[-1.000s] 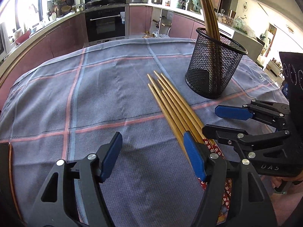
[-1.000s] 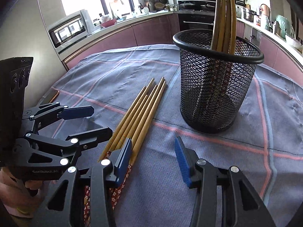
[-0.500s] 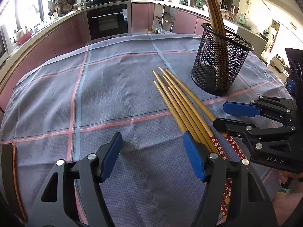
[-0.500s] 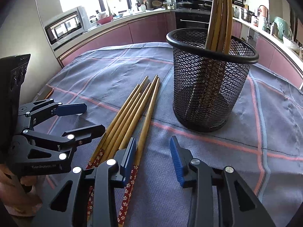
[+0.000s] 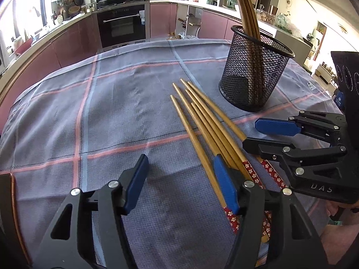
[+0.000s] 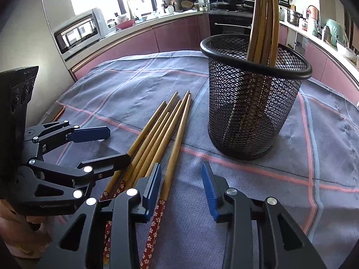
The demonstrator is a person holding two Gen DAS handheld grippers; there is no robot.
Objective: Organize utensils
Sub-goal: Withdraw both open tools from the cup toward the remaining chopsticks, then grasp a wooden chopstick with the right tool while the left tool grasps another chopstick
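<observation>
Several loose wooden chopsticks (image 5: 202,121) (image 6: 161,130) with red flowered ends lie in a fan on the checked cloth. A black mesh cup (image 5: 253,78) (image 6: 246,112) stands upright behind them and holds more chopsticks (image 5: 246,11) (image 6: 264,22). My left gripper (image 5: 180,183) (image 6: 101,146) is low over the fan's left edge, jaws closing. The leftmost chopstick lies beside the inner face of its right pad, unpinched. My right gripper (image 6: 180,190) (image 5: 269,136) sits at the fan's right edge. The rightmost chopstick runs between its jaws near the left pad, not clamped.
The grey-blue cloth (image 5: 112,112) with pink stripes covers the table, bare to the left of the chopsticks. Kitchen counters, an oven (image 5: 122,24) and a microwave (image 6: 76,31) line the background. A hand shows at each gripper's handle.
Both grippers' jaws have narrowed a little around the outer chopsticks. The red flowered ends now show more in both views. The cup and the chopsticks have not shifted on the cloth.
</observation>
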